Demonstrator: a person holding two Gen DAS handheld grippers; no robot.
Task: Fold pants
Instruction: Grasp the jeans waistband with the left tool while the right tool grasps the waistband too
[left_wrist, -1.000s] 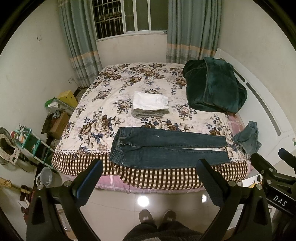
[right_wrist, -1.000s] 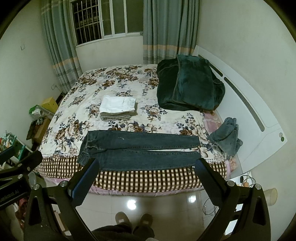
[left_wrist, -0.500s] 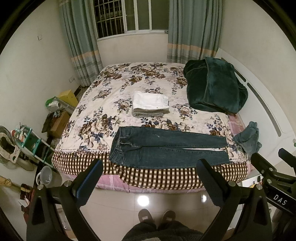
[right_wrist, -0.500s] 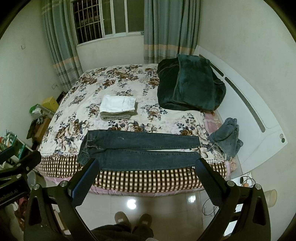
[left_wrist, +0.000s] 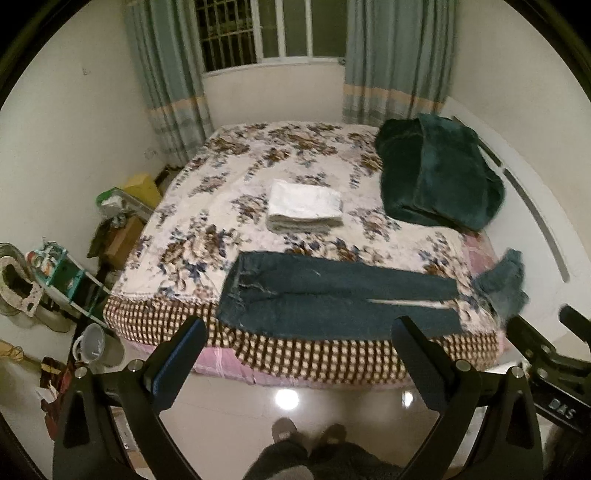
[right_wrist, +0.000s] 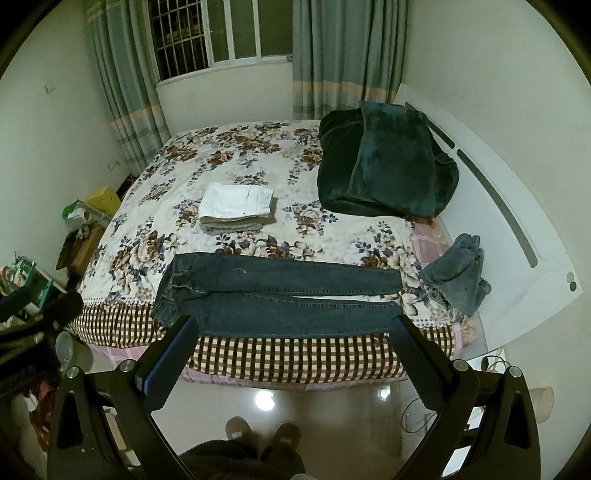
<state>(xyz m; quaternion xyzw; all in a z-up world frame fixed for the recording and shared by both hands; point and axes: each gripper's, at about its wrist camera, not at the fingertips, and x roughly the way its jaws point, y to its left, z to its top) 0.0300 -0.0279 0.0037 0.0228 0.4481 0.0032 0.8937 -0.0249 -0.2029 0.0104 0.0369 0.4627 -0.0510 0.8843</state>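
Dark blue jeans lie flat along the near edge of the bed, waist to the left, legs to the right; they also show in the right wrist view. My left gripper is open and empty, held above the floor short of the bed. My right gripper is open and empty too, at about the same distance. Both are apart from the jeans. The right gripper's body shows at the right edge of the left wrist view.
A folded white stack sits mid-bed. A dark green blanket lies at the back right. A crumpled grey-blue garment lies at the bed's right end. Clutter and a bucket stand left. My feet are on the tiled floor.
Both grippers have drifted slightly, and the left wrist view is now blurred by motion. The jeans and the other clothes have not moved.
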